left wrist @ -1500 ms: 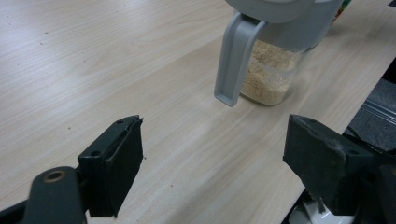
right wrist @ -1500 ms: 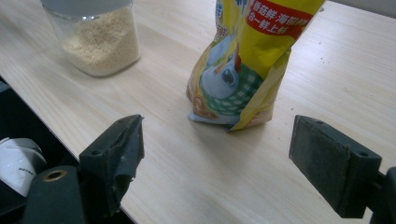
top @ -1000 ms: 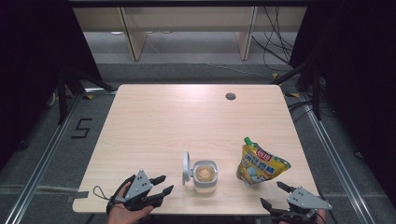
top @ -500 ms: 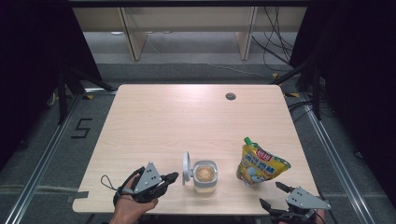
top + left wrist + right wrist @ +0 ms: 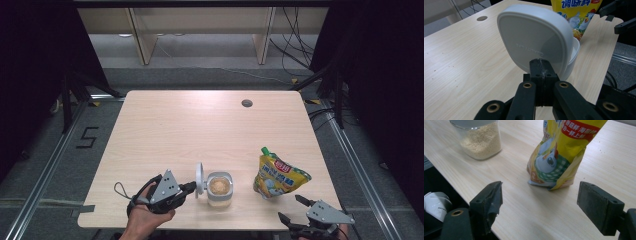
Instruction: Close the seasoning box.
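On the light wooden counter (image 5: 170,130), a clear square jar of pale granules (image 5: 219,189) is seen near the front edge, its white hinged lid (image 5: 534,37) standing upright. The left tool (image 5: 192,187) is placed just beside that lid, clenched, with nothing between its jaws. A yellow stand-up pouch (image 5: 276,173) stands to the jar's right. The right tool (image 5: 539,202) is held released before the pouch, apart from it.

Near the table's (image 5: 165,130) front edge, on pale wood grain: a white lid (image 5: 199,179), a clear jar (image 5: 219,189) of beige grains, and a yellow pouch (image 5: 278,175) with a red label and green-checked print.
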### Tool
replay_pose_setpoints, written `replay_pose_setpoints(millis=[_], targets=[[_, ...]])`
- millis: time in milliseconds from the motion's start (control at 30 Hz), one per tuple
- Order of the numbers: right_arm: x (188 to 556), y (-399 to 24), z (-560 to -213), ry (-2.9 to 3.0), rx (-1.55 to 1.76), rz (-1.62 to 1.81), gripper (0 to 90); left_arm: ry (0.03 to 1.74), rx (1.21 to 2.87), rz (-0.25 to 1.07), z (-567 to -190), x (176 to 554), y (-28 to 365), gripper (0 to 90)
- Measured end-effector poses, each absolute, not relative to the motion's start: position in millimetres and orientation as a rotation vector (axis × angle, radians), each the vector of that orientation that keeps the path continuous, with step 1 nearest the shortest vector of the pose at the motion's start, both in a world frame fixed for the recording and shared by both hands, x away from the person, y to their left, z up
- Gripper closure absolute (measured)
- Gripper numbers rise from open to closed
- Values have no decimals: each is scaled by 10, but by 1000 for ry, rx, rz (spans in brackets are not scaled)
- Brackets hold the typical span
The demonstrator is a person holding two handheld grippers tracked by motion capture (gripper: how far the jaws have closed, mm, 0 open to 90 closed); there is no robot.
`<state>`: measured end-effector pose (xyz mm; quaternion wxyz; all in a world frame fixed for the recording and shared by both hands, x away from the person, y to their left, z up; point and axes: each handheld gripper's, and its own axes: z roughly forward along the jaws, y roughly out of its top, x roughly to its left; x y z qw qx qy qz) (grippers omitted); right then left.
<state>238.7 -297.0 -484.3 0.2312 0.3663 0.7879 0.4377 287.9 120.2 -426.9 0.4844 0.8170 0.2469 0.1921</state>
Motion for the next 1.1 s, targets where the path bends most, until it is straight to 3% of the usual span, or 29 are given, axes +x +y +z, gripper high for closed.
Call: replay_pose_setpoints(millis=[433, 733, 900, 1100], targets=[[2389, -2972, -4843, 2167, 998, 1201, 220, 553, 1984, 456, -4190, 2896, 1018, 891], [2393, -2983, -4837, 2181, 995, 1197, 220, 575, 1957, 448, -4128, 2892, 1121, 882], [2397, -2985, -4838, 2175, 985, 1195, 220, 595, 1943, 416, -4180, 2881, 1239, 801], [2401, -2982, -4839, 2179, 974, 1198, 220, 610, 1902, 331, -4255, 2856, 1373, 582]])
